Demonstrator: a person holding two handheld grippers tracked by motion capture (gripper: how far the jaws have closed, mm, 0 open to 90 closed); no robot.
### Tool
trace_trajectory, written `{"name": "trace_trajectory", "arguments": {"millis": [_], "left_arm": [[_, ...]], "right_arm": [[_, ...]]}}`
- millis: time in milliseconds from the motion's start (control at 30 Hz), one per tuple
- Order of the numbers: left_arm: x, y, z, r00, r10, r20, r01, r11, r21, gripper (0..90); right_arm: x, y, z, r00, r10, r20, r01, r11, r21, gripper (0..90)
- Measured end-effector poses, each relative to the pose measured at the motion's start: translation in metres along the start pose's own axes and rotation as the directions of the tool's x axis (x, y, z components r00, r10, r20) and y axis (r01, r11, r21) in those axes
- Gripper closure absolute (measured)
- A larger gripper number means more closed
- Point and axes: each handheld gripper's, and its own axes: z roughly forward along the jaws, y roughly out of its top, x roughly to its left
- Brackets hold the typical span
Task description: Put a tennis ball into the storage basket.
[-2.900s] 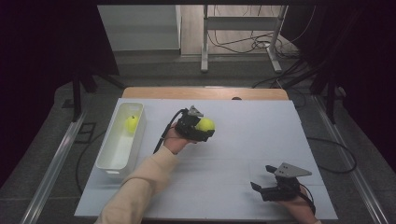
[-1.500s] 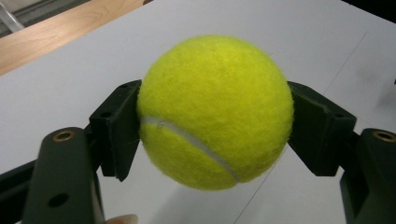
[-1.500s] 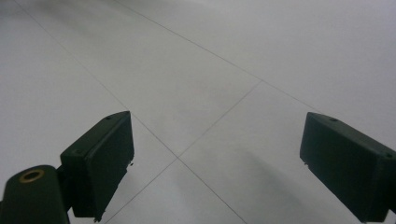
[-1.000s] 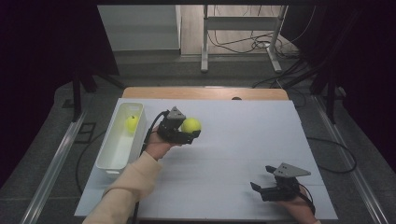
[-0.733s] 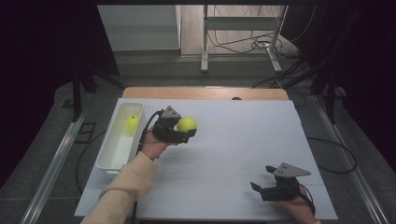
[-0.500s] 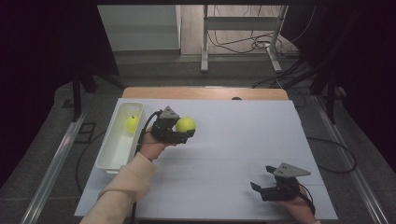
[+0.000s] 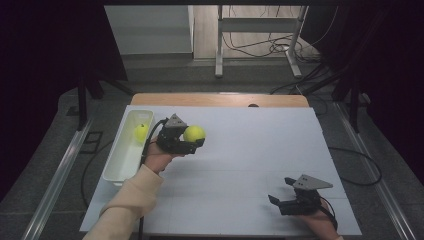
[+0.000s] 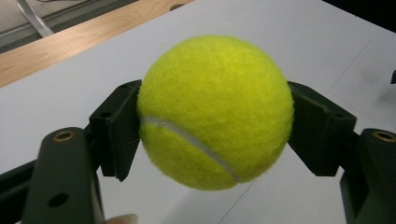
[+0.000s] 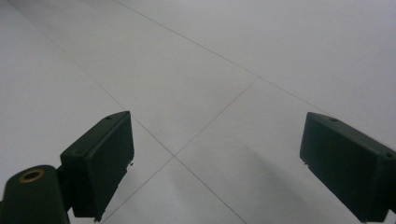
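Tennis ball being carried toward the bin.
It is being pinched by the left gripper fingers; the bin is lying leftward; the right gripper fingers are being held spread.

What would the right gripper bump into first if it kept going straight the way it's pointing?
Probably just the white table top. The right gripper has open jaws with nothing between them, and the sheet fills the way ahead. How steeply it tilts down is unclear.

Cream sleeve; black gripper, grey three-cornered plate.
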Motion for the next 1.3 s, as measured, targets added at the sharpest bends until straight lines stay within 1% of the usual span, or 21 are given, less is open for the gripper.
{"name": "trace_trajectory", "arguments": {"millis": [367, 500, 567, 700, 1067, 1300], "left_arm": [[0.006, -0.003, -0.011, 0.9998, -0.019, -0.011, 0.019, 0.9997, -0.013, 26.4], [0.008, -0.004, -0.014, 0.9997, -0.022, -0.014, 0.022, 0.9996, -0.015, 26.4], [0.009, -0.004, -0.016, 0.9996, -0.024, -0.013, 0.024, 0.9996, -0.016, 26.4], [0.012, -0.007, -0.019, 0.9995, -0.028, -0.016, 0.027, 0.9995, -0.015, 26.4], [0.017, -0.011, -0.029, 0.9987, -0.042, -0.028, 0.041, 0.9988, -0.026, 26.4], [0.021, -0.014, -0.034, 0.9972, -0.063, -0.040, 0.062, 0.9975, -0.035, 26.4]], "right_arm": [[0.000, 0.000, 0.000, 1.0000, 0.000, -0.002, 0.000, 1.000, 0.000, 10.4], [0.000, 0.000, 0.000, 1.0000, -0.002, 0.005, 0.002, 1.000, 0.003, 10.3], [0.000, 0.000, 0.000, 1.0000, 0.000, -0.001, 0.000, 1.000, -0.001, 10.3], [0.000, 0.000, 0.000, 1.0000, -0.002, 0.005, 0.002, 1.000, 0.004, 10.3], [0.000, 0.000, 0.000, 1.0000, -0.001, 0.001, 0.001, 1.000, 0.001, 10.3], [0.001, 0.000, 0.000, 1.0000, -0.003, 0.007, 0.003, 1.000, 0.005, 10.3]]}}
